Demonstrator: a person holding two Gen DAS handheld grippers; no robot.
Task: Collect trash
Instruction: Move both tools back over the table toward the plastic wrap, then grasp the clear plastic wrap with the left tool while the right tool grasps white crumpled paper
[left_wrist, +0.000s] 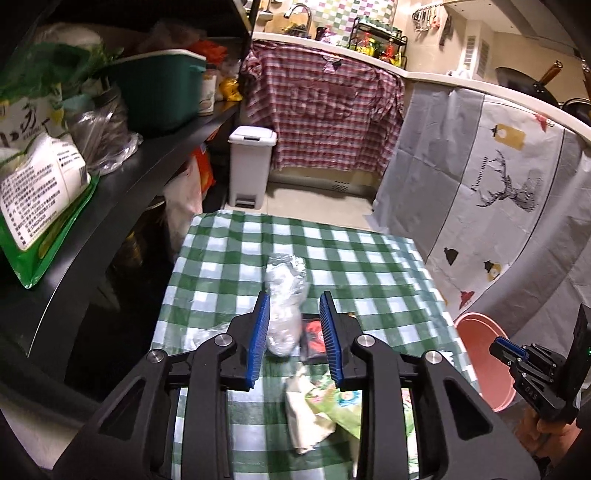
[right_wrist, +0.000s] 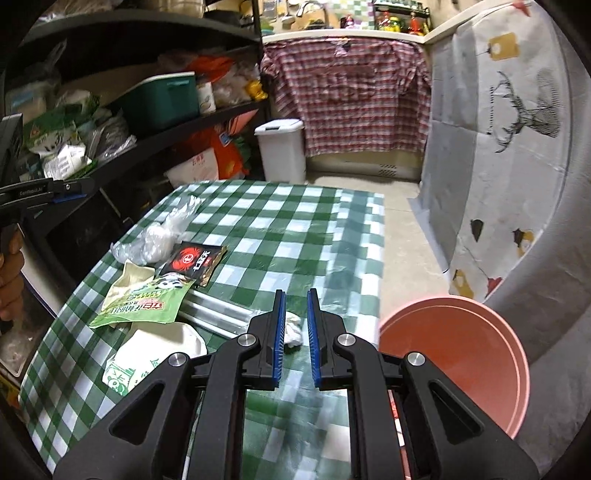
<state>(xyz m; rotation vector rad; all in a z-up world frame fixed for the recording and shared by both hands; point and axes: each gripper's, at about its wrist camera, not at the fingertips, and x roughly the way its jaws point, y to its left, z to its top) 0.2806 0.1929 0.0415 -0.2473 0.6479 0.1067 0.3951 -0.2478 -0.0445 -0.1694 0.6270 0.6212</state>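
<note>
Trash lies on a green checked table (left_wrist: 369, 266). My left gripper (left_wrist: 294, 306) is open, its blue pads either side of a crumpled clear plastic bag (left_wrist: 284, 295), above it. A black and red wrapper (left_wrist: 314, 338) and a green snack bag (left_wrist: 332, 402) lie nearer. My right gripper (right_wrist: 294, 301) is open by a narrow gap over a white crumpled tissue (right_wrist: 293, 330). In the right wrist view the clear bag (right_wrist: 159, 236), black wrapper (right_wrist: 195, 262), green bag (right_wrist: 144, 302) and a white pouch (right_wrist: 155, 354) lie to the left.
A pink basin (right_wrist: 454, 358) stands off the table's right edge, also in the left wrist view (left_wrist: 484, 347). A white pedal bin (left_wrist: 251, 166) stands beyond the table. Black shelves (left_wrist: 122, 173) with packages run along the left. Cloth-covered counters close the right.
</note>
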